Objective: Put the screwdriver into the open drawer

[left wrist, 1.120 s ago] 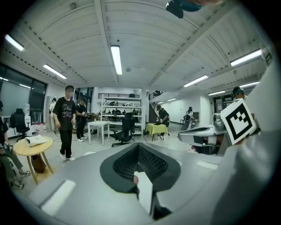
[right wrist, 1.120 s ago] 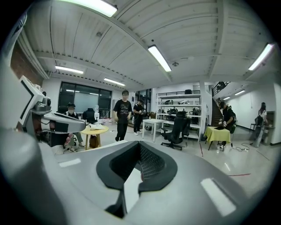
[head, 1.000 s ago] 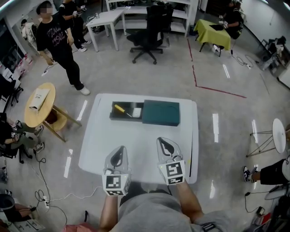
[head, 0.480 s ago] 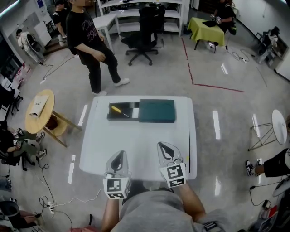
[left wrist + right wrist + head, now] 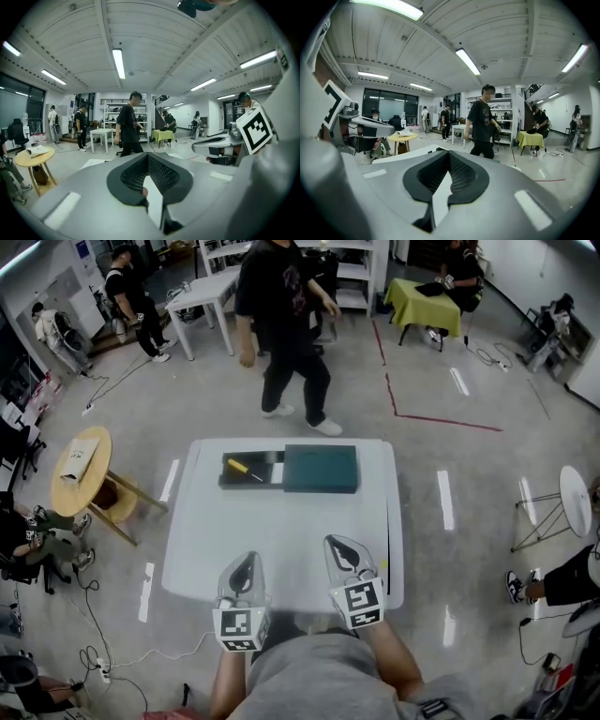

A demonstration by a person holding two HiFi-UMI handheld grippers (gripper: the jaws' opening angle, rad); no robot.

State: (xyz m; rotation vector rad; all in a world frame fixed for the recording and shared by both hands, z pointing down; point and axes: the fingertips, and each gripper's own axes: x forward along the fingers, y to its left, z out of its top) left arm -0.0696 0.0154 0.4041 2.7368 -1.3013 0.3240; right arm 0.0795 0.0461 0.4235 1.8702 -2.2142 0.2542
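White table [image 5: 281, 540] in a busy workshop: the yellow screwdriver [image 5: 244, 467] already lies in the open drawer [image 5: 232, 483] at twelve o'clock, while the left gripper [image 5: 246, 568] and right gripper [image 5: 345, 554] hover closed and empty at six, so likely only withdrawal remains.

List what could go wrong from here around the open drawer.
1. A person in black clothes walks just beyond the white table, near the open dark drawer holding the yellow-handled screwdriver; a bump might jolt it.
2. The left hand-held gripper and right hand-held gripper are shut, far from the drawer; a long reach to push it might slide the teal box-shaped cabinet.
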